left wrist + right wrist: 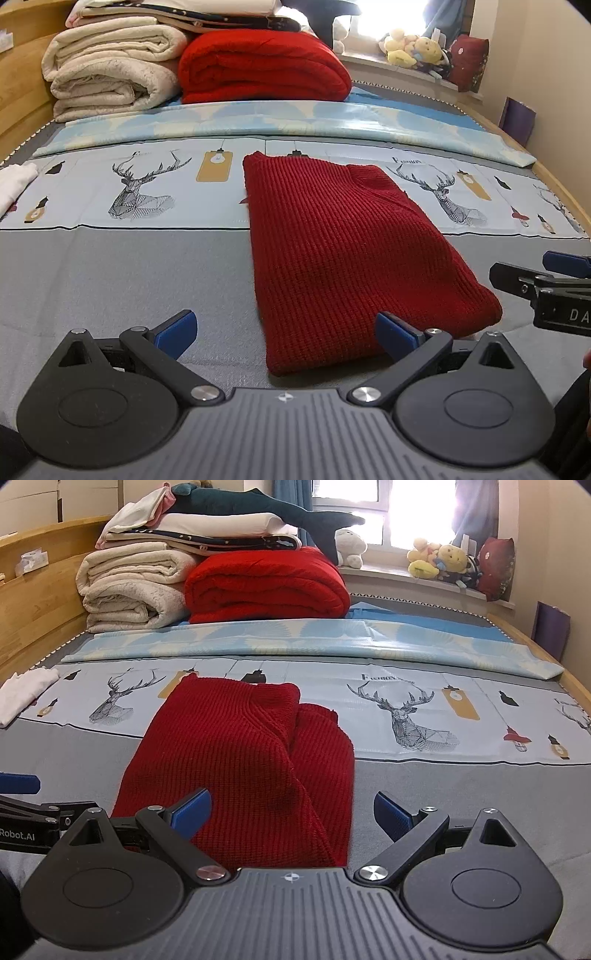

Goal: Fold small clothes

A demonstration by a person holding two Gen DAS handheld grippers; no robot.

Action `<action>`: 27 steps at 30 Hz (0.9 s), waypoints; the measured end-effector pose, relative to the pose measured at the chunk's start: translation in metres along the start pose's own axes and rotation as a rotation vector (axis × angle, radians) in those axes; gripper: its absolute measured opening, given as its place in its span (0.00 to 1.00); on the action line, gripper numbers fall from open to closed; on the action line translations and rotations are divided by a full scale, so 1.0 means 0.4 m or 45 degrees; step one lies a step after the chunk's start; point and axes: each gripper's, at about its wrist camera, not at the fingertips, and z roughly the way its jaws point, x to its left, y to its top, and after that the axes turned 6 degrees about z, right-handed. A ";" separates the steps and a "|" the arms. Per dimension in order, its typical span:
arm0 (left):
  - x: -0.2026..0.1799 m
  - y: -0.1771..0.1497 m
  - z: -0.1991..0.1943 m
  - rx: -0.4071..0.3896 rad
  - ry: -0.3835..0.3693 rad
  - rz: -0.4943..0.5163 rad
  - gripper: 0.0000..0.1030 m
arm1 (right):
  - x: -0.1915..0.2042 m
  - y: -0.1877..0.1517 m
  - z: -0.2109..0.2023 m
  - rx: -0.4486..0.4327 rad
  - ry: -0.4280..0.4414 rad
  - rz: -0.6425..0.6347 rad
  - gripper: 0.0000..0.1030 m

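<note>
Sweater (343,251) lies folded — both grippers (286,332) (291,814) spread, empty.

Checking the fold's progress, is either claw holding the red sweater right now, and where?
Nothing is held. Both the left claw and right claw are open near the red sweater's near edge.

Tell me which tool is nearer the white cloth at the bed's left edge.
Left. The left tool sits at the red sweater's near left corner, on the white cloth's side; the right tool sits at the sweater's right, farther away.
</note>
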 end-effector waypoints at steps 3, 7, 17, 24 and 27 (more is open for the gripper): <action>-0.003 0.000 0.000 0.001 0.001 -0.002 1.00 | 0.004 -0.002 0.000 0.000 0.004 -0.011 0.92; -0.003 -0.001 0.000 0.002 0.000 -0.004 1.00 | 0.005 -0.002 0.000 0.000 0.005 -0.010 0.92; -0.006 -0.001 0.005 0.010 -0.005 -0.006 1.00 | 0.005 0.000 -0.003 -0.003 0.009 -0.017 0.92; -0.004 0.001 0.005 0.009 -0.008 -0.005 1.00 | 0.008 -0.001 -0.002 -0.003 0.010 -0.019 0.92; -0.003 0.001 0.005 0.010 -0.009 -0.006 1.00 | 0.012 -0.001 -0.001 -0.004 0.012 -0.028 0.92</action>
